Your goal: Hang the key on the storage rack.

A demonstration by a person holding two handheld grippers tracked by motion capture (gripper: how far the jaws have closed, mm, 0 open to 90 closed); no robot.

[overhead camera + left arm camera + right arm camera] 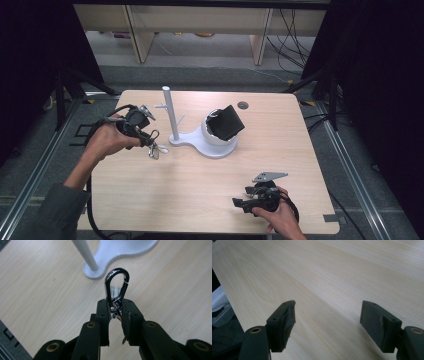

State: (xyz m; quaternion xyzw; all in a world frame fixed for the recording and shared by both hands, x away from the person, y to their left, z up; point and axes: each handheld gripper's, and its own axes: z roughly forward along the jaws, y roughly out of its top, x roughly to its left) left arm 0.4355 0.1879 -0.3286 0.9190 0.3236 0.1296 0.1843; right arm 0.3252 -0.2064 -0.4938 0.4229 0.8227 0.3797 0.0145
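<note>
Your left gripper (115,312) is clamped on the shiny black metal clip (117,286). Next, hook it on the white peg stand (169,116) near the bench's far edge. Your right gripper (328,322) waits open.

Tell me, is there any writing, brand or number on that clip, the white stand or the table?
None that can be read.
Clip: shiny black metal, no lettering visible.
White stand: plain, no label.
Black box on the stand: no mark to be made out.
Table: bare wood grain, no print.
Gripper jaws in both gripper views: plain black, no text.
</note>
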